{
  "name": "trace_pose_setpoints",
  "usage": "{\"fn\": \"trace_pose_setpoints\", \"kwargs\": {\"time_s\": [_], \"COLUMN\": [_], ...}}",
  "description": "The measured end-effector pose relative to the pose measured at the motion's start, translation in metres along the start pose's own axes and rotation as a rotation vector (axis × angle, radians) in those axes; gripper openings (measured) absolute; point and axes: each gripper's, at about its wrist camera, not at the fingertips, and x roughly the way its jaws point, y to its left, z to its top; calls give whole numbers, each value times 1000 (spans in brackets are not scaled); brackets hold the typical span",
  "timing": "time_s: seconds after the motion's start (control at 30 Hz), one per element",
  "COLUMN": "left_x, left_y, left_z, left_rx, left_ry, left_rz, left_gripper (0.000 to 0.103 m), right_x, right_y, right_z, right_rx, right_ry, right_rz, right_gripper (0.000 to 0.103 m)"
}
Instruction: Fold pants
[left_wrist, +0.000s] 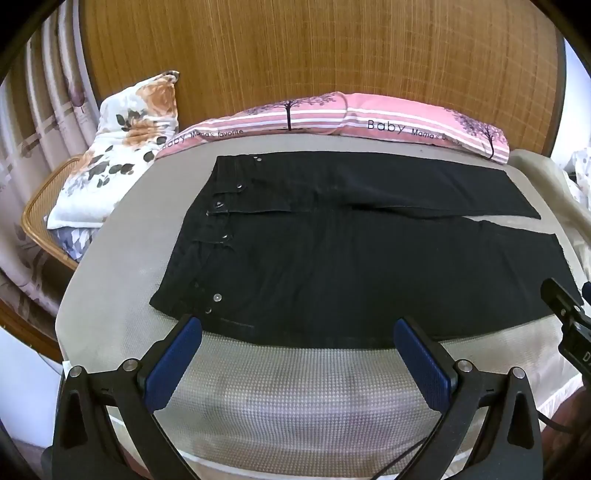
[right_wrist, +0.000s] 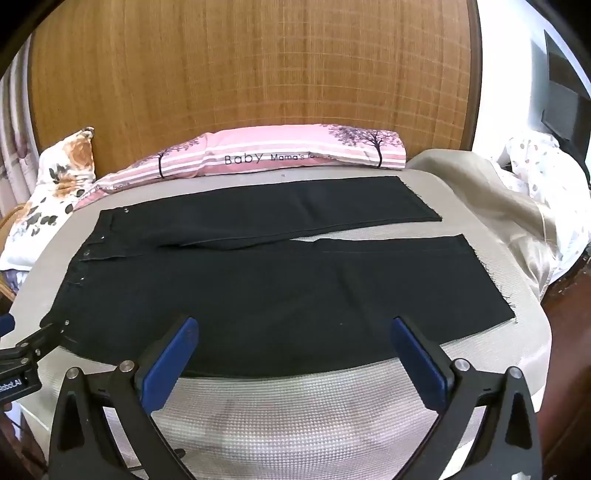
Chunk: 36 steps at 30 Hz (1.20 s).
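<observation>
Black pants (left_wrist: 351, 251) spread flat on a grey mat (left_wrist: 295, 387), waistband toward 9 o'clock, leg ends toward 3 o'clock; silver buttons (left_wrist: 217, 296) down the waistband side; two legs side by side, split by a thin gap near the ends; frayed threads along the leg ends in the right wrist view.

Left gripper (left_wrist: 297, 339) low at 6 o'clock, blue pads (left_wrist: 173, 365) spread wide apart, holding nothing — just over the near edge of the pants, close by the waistband corner; cannot tell if touching the cloth.

Right gripper (right_wrist: 295, 339) also at 6 o'clock in its own view, blue pads (right_wrist: 417, 362) wide apart, nothing between them — over the near edge of the near leg; again cannot tell if touching.

Pink striped pillow (left_wrist: 351, 118) at 12 o'clock behind the pants, with tree pictures and the word "Baby"; flowered pillow (left_wrist: 122, 147) at 10 o'clock; wooden headboard (left_wrist: 314, 48) up behind both; beige cloth (right_wrist: 491, 206) bunched at 3 o'clock in the right wrist view.
</observation>
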Motion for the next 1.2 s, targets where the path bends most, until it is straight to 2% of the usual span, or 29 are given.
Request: {"fn": "trace_pose_setpoints", "kwargs": {"time_s": [1.2], "left_x": [8], "left_y": [-2], "left_z": [-2], "left_rx": [2], "left_ry": [10], "left_rz": [-6], "left_gripper": [103], "right_x": [5], "right_y": [-3], "right_z": [3], "right_rx": [10], "right_ry": [15], "right_rz": [4], "right_gripper": [103]}}
